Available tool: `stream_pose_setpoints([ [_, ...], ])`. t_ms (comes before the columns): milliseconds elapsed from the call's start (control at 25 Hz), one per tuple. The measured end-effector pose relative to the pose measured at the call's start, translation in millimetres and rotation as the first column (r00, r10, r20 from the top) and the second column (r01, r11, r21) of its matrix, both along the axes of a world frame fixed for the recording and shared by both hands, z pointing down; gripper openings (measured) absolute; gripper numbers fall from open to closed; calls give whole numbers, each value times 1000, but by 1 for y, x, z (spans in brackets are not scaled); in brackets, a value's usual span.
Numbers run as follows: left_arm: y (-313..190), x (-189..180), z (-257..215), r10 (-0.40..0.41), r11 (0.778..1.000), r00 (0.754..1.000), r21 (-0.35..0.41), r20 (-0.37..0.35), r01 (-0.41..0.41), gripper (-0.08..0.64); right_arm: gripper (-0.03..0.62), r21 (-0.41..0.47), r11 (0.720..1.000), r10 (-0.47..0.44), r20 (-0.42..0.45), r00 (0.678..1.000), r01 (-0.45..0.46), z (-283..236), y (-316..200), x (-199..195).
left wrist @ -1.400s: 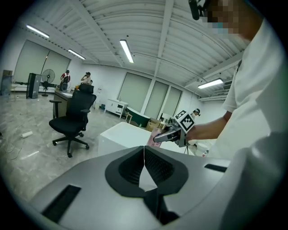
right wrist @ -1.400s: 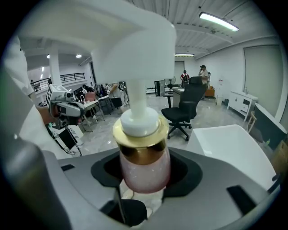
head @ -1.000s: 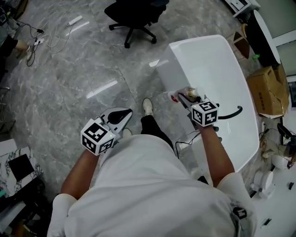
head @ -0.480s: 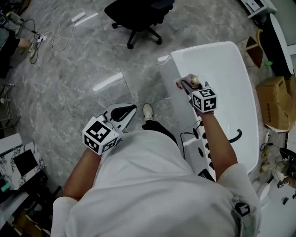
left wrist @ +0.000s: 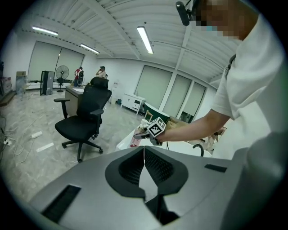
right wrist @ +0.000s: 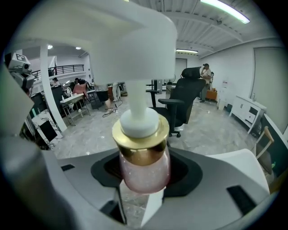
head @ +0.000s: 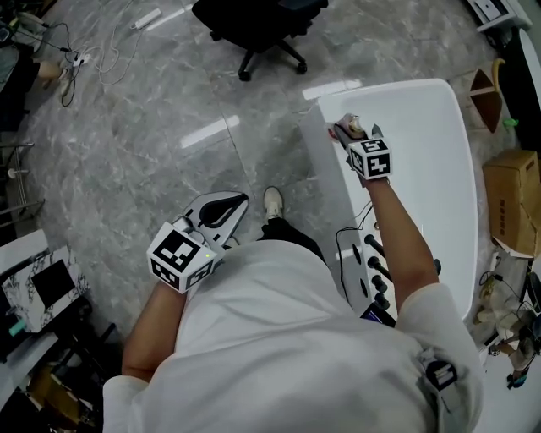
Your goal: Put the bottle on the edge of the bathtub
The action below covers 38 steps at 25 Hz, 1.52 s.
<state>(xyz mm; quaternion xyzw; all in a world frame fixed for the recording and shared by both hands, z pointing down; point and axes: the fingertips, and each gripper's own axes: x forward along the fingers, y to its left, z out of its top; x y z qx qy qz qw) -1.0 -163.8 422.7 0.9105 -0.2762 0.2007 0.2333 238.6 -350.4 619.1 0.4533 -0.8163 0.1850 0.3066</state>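
Note:
A pump bottle (right wrist: 144,166) with a pink glittery body, gold collar and white pump head fills the right gripper view. My right gripper (head: 348,134) is shut on it and holds it upright over the left rim of the white bathtub (head: 427,169), near the far corner. Whether the bottle (head: 356,128) touches the rim I cannot tell. My left gripper (head: 225,205) hangs over the floor beside my leg, jaws shut with nothing in them. In the left gripper view the jaws of the left gripper (left wrist: 144,158) meet, and the bottle (left wrist: 134,140) shows beyond them.
A black office chair (head: 262,21) stands on the marble floor beyond the tub. Black tap knobs (head: 376,269) and a cable sit on the tub's near rim. Cardboard boxes (head: 514,199) lie to the tub's right, cables (head: 101,51) on the floor far left.
My right gripper has carried the bottle away from me along the tub's left rim toward the far corner. The left gripper has hardly moved.

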Motion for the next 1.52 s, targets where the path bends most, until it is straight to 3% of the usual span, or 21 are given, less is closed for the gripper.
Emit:
stream_pose_setpoints([
  [720,-55,-10,12,-69,996,997,-57,23,70,19,229,-35,999,21,-64,998,-23,74,-96,6],
  [1520,-76,-7,24,-63,995,998,-74,20,65,18,239,-34,999,35,-51,998,-37,92,-107,7],
])
